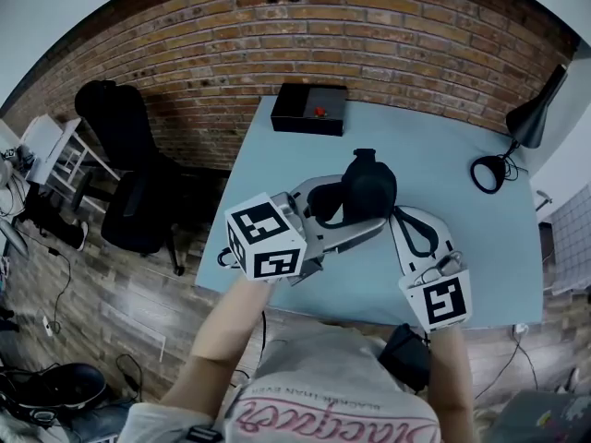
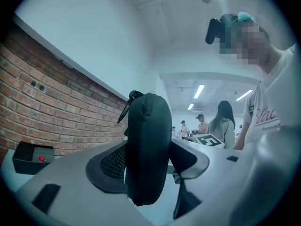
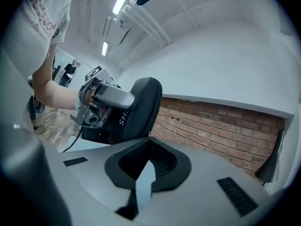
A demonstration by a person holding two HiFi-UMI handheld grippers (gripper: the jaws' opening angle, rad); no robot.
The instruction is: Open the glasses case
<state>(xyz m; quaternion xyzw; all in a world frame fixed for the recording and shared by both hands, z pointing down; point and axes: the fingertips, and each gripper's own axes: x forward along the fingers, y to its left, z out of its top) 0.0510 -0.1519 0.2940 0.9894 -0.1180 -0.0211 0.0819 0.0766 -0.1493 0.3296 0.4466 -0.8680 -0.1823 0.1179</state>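
A black zippered glasses case point(image 1: 369, 187) stands on edge over the light blue table point(image 1: 480, 247), between the jaws of my left gripper point(image 1: 346, 212). In the left gripper view the case point(image 2: 148, 149) fills the gap of that gripper point(image 2: 155, 168) and both pads press on its sides; a zipper pull point(image 2: 128, 100) sticks out at its top. My right gripper point(image 1: 399, 212) is shut with nothing between its jaws. Its tips point(image 3: 149, 139) sit right at the edge of the case point(image 3: 136, 109); whether they touch it I cannot tell.
A black box with a red button point(image 1: 309, 109) sits at the table's far edge by the brick wall. A black desk lamp point(image 1: 526, 127) stands at the far right. A black office chair point(image 1: 129, 183) is on the floor to the left. Several people stand far off point(image 2: 225, 121).
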